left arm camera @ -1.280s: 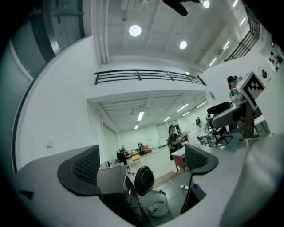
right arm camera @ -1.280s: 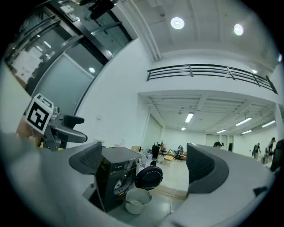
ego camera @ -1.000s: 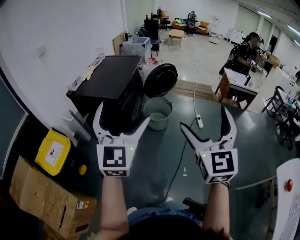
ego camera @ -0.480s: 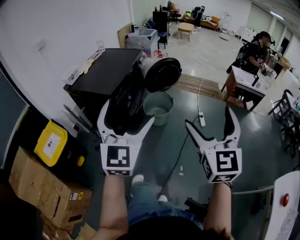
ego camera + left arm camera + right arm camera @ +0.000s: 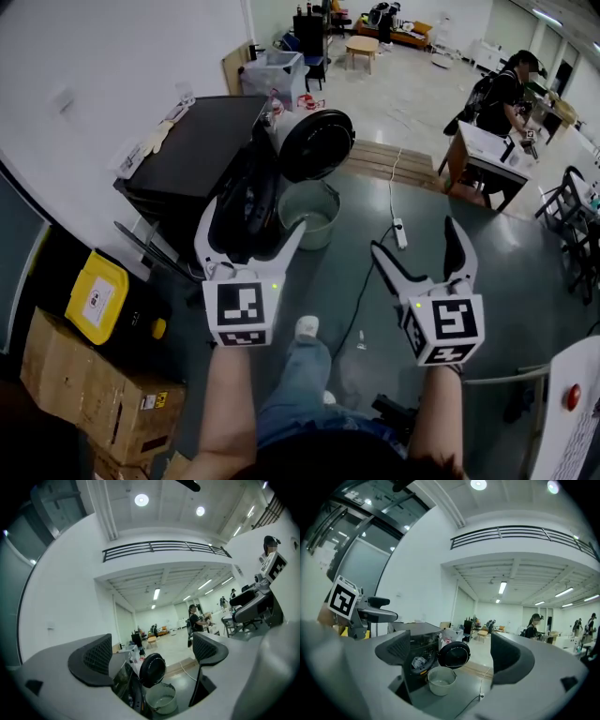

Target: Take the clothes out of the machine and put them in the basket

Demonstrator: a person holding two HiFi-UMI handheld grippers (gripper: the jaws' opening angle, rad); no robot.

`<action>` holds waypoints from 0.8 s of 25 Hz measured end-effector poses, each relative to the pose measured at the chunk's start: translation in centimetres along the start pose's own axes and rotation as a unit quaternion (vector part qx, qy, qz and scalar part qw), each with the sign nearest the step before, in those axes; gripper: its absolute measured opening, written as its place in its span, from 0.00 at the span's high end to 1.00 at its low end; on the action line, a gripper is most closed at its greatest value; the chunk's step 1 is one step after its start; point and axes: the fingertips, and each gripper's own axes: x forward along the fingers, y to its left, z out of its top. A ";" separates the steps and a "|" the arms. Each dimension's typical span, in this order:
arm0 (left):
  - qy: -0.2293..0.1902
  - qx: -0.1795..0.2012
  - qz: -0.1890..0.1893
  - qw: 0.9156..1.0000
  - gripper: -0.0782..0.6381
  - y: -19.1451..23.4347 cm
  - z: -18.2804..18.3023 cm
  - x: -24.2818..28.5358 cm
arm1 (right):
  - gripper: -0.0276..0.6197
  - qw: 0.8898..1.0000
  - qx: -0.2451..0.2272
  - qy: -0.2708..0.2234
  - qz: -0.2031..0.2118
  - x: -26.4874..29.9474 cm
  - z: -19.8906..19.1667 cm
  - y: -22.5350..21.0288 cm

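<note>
We are closing on the black front-loading washing machine (image 5: 202, 155) since a second ago. Left gripper (image 5: 251, 217) is gaping wide, empty. Right gripper (image 5: 412, 239), also empty, has just been closing slightly. Pale clothes (image 5: 418, 661), apparently, are sitting in the drum, above the round grey plastic basket (image 5: 309, 217). Risk: a wide claw clipping the round black door (image 5: 314, 143) hanging open.

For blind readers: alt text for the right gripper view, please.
A black washing machine, round door open, clothes inside, a pale basket before it. The right hand-held gripper frames it, jaws empty and open, just narrowed slightly.
</note>
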 end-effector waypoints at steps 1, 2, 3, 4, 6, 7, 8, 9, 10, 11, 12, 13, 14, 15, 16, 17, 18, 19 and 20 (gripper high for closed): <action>-0.001 -0.002 0.000 1.000 0.14 0.1 -0.1 0.7 | 0.14 1.000 0.010 0.002 -0.003 0.4 0.0 -0.4; -0.002 -0.006 0.000 1.000 0.14 0.2 -0.2 1.4 | 0.15 1.000 0.016 0.004 -0.008 1.0 -0.1 -0.9; -0.004 -0.011 -0.002 1.000 0.14 0.3 -0.3 2.1 | 0.15 1.000 0.018 0.007 -0.013 1.6 -0.2 -1.3; -0.007 -0.018 -0.005 1.000 0.14 0.4 -0.5 2.9 | 0.15 1.000 0.017 0.011 -0.019 2.3 -0.3 -1.7; -0.014 -0.036 -0.016 0.999 0.14 0.7 -0.8 4.6 | 0.15 0.999 0.016 0.021 -0.027 3.9 -0.8 -2.3; -0.015 -0.043 -0.022 0.999 0.14 0.9 -0.9 5.6 | 0.15 0.999 0.019 0.026 -0.029 4.8 -1.1 -2.6; -0.014 -0.046 -0.025 0.999 0.14 1.2 -1.1 6.8 | 0.15 0.999 0.023 0.031 -0.031 5.9 -1.3 -3.0; -0.010 -0.045 -0.026 0.999 0.14 1.6 -1.3 8.0 | 0.15 0.998 0.028 0.036 -0.033 7.1 -1.6 -3.3; -0.007 -0.044 -0.027 0.999 0.14 2.0 -1.6 9.3 | 0.15 0.998 0.031 0.042 -0.034 8.5 -1.7 -3.6; -0.003 -0.043 -0.027 0.999 0.14 2.6 -2.0 10.6 | 0.16 0.998 0.031 0.046 -0.036 9.9 -1.8 -3.9; 0.001 -0.044 -0.028 0.999 0.14 3.1 -2.5 12.0 | 0.16 0.998 0.026 0.048 -0.038 11.4 -1.9 -4.1; 0.005 -0.045 -0.029 0.999 0.14 3.7 -3.0 13.5 | 0.17 0.998 0.019 0.049 -0.041 12.9 -1.8 -4.4; 0.008 -0.044 -0.030 0.999 0.15 4.3 -3.5 15.0 | 0.17 0.998 0.010 0.049 -0.045 14.4 -1.7 -4.7; 0.012 -0.039 -0.029 0.999 0.17 4.8 -3.9 16.5 | 0.17 0.998 0.001 0.050 -0.049 15.9 -1.6 -5.0; 0.015 -0.033 -0.028 0.999 0.20 5.4 -4.4 18.0 | 0.17 0.997 -0.005 0.053 -0.051 17.5 -1.6 -5.3; 0.018 -0.027 -0.026 0.999 0.21 6.0 -4.9 19.6 | 0.17 0.997 -0.009 0.056 -0.052 19.0 -1.6 -5.5; 0.020 -0.025 -0.026 0.999 0.22 6.7 -5.2 21.2 | 0.17 0.997 -0.013 0.059 -0.052 20.7 -1.6 -5.7; 0.022 -0.028 -0.028 0.999 0.22 7.3 -5.6 22.8 | 0.17 0.997 -0.016 0.062 -0.052 22.3 -1.6 -5.9; 0.024 -0.035 -0.033 0.999 0.22 7.8 -5.9 24.4 | 0.17 0.996 -0.019 0.064 -0.051 24.0 -1.6 -6.1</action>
